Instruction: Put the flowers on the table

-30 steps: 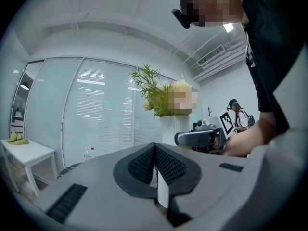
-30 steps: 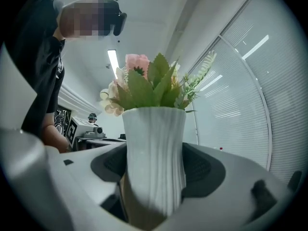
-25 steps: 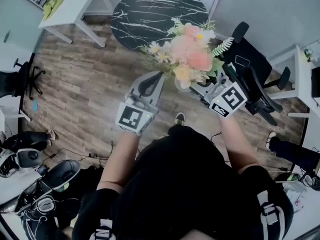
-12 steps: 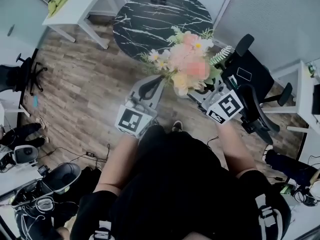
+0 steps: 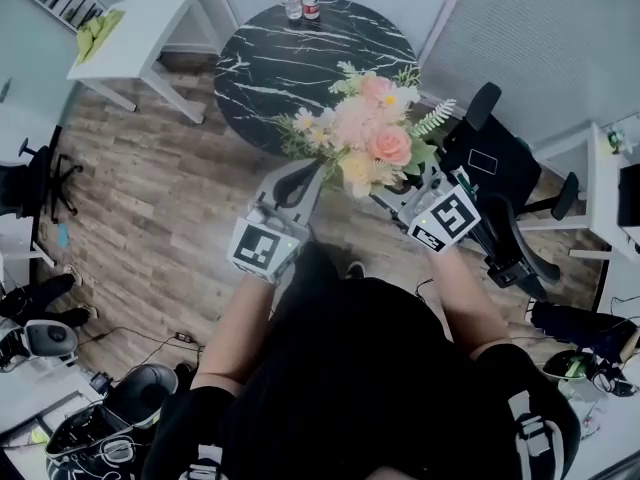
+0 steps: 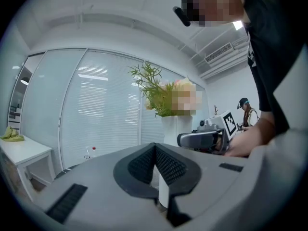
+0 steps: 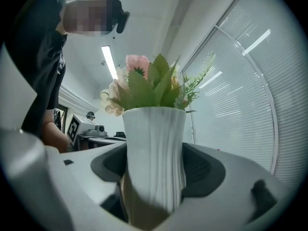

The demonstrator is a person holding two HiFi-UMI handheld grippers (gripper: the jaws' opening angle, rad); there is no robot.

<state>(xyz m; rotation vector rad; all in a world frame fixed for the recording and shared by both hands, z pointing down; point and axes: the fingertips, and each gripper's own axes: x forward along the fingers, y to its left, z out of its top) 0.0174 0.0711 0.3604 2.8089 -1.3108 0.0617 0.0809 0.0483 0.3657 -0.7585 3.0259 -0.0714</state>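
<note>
A bunch of pink, peach and white flowers (image 5: 365, 143) stands in a ribbed white vase (image 7: 154, 153). My right gripper (image 7: 154, 167) is shut on the vase's body, with a dark pad on each side. The vase hangs in the air above the wood floor, just short of the round black marble table (image 5: 270, 63). My left gripper (image 5: 290, 180) floats to the left of the bouquet, apart from it. In the left gripper view its jaws (image 6: 155, 150) meet with nothing between them, and the vase (image 6: 175, 126) shows beyond them.
Two bottles (image 5: 303, 3) stand at the marble table's far edge. A white table (image 5: 140, 18) is at the upper left. A black office chair (image 5: 500, 168) sits close on the right. Cables and gear (image 5: 90, 428) lie on the floor at the lower left.
Both grippers and the bouquet have moved forward toward the marble table, which now shows more fully. The right gripper's hold on the vase is unchanged.
</note>
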